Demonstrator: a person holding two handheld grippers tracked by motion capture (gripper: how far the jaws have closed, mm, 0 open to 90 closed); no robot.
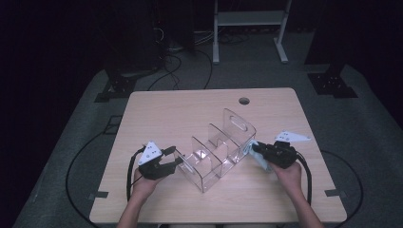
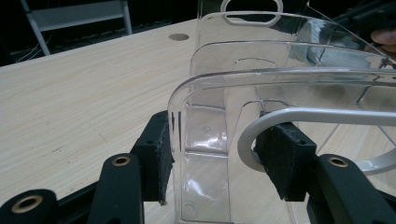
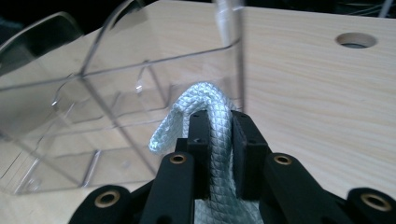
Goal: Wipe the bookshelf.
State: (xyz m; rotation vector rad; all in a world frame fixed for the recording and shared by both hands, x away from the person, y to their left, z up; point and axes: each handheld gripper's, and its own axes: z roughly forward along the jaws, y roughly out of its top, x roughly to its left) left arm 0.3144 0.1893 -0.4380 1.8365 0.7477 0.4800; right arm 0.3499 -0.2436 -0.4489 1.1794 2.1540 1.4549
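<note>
Clear plastic organiser (image 1: 216, 152): rigid, slick, light, probably scratch-prone; it sits on the tabletop (image 1: 166, 114) between both claws.
Left claw (image 1: 175, 157): clamped on the organiser's near end wall, a steadying hold.
Cloth (image 3: 205, 121): soft, pale, limp; pinched in the right claw (image 3: 218, 154), touching the organiser's far side wall.
Compartments: all look empty.

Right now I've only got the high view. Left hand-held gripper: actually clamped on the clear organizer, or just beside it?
Observer: Clamped. The left hand-held gripper has its pads on either side of the clear organizer's end wall.
Operator: And the pale thing on the right?
Observer: A light woven cloth, pinched in the right hand-held gripper.
Operator: Touching the organizer?
Observer: Its folded tip sits right against the side wall; contact can't be told.
</note>
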